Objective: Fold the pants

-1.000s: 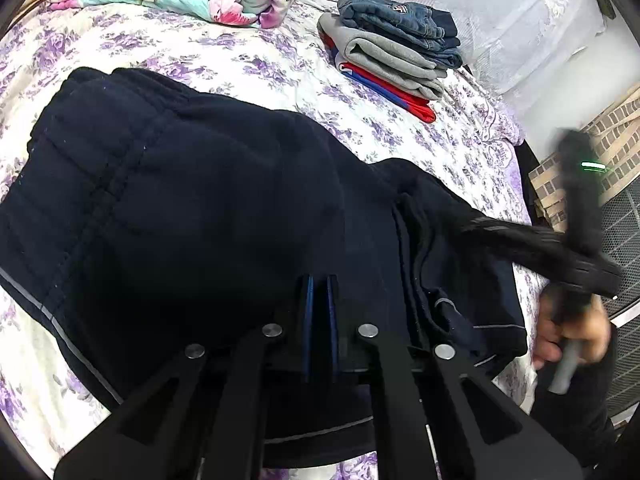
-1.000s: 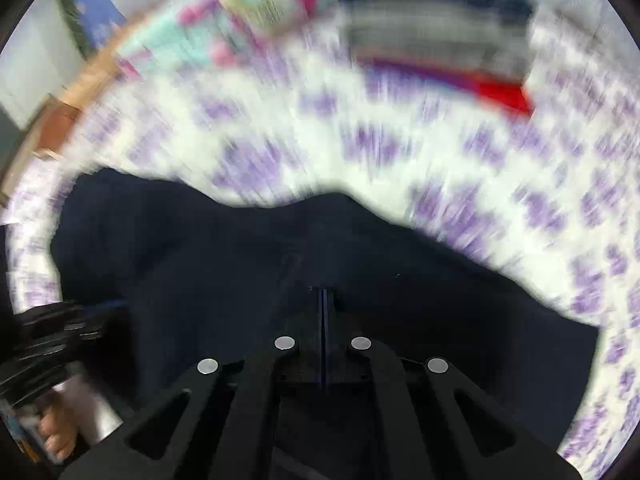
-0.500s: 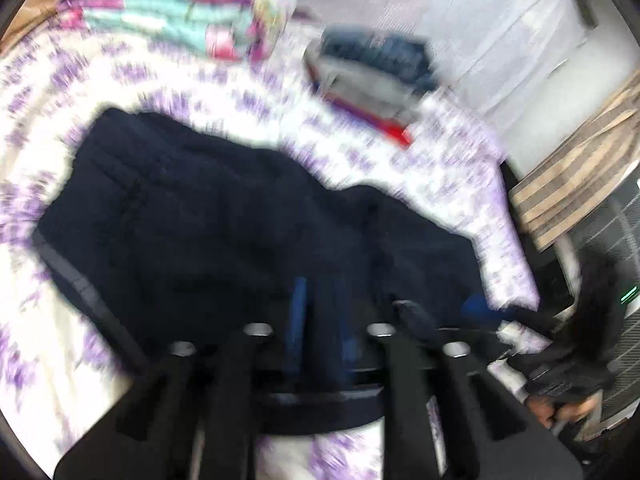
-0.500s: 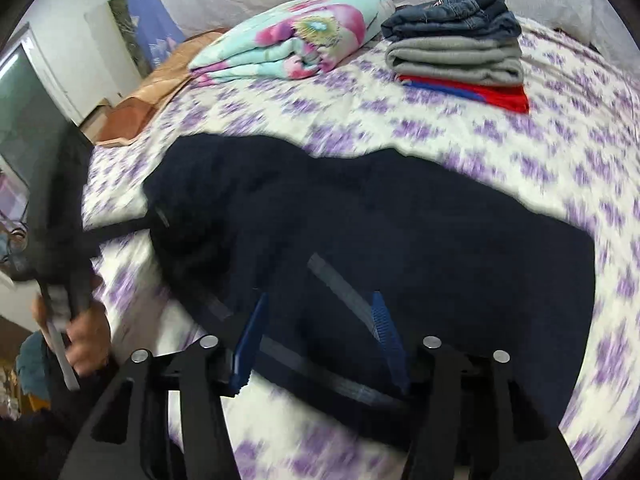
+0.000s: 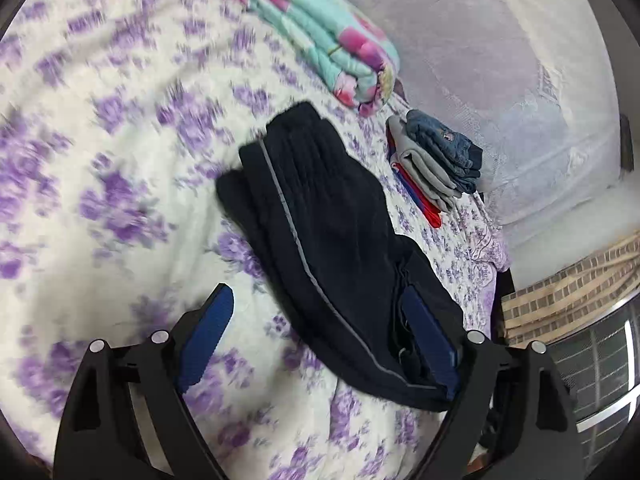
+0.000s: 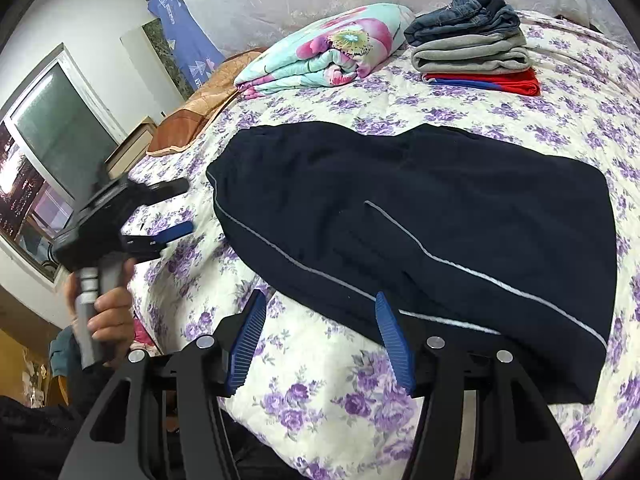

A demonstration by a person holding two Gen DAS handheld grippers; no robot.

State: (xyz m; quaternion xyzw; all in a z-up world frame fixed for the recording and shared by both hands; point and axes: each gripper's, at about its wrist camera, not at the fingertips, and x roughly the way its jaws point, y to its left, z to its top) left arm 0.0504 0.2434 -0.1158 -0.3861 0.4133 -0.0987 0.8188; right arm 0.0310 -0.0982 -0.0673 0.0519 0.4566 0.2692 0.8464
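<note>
I see dark navy fabric pants (image 6: pixel 460 208) piped in pale grey, mid-frame, on a white quilted bedspread (image 6: pixel 320 392) sprigged with purple flowers; a turquoise-and-pink floral folded quilt (image 6: pixel 328 52) lies upper centre.

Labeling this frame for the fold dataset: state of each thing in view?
Dark pants: folded over, lying flat on the bed, released.
Left gripper: jaws open, empty, beside the pants.
Right gripper: jaws open, empty, at the pants' near edge.
Clothes stack: folded, jeans on top.
Floral blanket: folded.
Bedspread: spread out.
</note>
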